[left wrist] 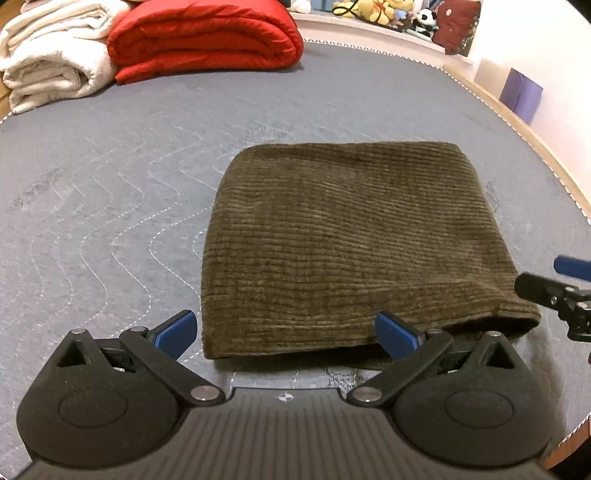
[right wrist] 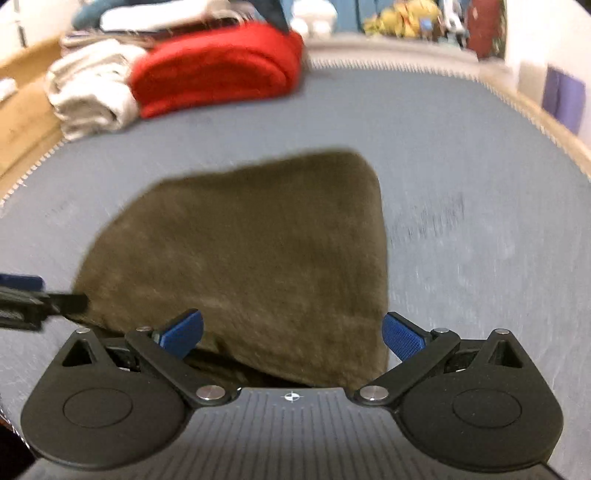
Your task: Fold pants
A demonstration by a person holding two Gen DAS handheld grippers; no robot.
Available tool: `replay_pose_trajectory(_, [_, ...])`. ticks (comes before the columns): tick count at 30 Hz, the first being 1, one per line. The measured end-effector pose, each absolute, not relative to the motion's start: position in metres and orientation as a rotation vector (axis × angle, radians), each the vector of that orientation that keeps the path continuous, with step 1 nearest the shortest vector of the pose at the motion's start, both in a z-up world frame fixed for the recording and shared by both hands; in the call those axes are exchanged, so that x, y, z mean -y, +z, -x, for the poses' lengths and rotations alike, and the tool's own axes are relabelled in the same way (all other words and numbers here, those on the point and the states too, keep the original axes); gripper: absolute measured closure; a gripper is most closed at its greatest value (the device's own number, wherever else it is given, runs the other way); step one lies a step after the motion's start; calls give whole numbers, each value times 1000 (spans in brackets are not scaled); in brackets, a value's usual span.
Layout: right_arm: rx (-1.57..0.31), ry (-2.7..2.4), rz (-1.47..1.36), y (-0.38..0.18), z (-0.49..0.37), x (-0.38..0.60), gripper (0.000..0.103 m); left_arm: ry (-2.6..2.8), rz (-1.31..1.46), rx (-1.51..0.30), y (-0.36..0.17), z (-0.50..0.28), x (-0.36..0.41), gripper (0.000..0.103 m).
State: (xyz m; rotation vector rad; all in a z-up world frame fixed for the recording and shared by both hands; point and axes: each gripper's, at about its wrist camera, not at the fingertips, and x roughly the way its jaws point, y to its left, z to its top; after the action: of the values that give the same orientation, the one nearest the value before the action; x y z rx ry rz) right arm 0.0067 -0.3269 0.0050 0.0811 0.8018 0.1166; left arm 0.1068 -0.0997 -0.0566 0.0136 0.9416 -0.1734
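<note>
The olive-brown corduroy pants (left wrist: 343,243) lie folded into a compact rectangle on the grey quilted mattress (left wrist: 110,192). My left gripper (left wrist: 286,334) is open and empty, at the near edge of the fold, left half. My right gripper (right wrist: 291,334) is open and empty, just above the fold's near right edge; its view is blurred, the pants (right wrist: 251,251) filling its centre. The right gripper's fingers (left wrist: 569,291) show at the right of the left wrist view, and the left gripper's fingers (right wrist: 33,295) at the left of the right wrist view.
A folded red quilt (left wrist: 207,40) and folded white blankets (left wrist: 51,62) lie at the far left of the mattress. Stuffed toys (left wrist: 388,11) sit on a shelf behind. The wooden bed edge (left wrist: 517,118) runs along the right, with a purple box (left wrist: 522,96) beyond it.
</note>
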Motion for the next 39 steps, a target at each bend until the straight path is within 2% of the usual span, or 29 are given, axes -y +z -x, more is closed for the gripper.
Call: replay_pose_trajectory(39, [-788, 125, -52, 1, -8, 310, 1, -195, -9, -922, -51, -106, 101, 0])
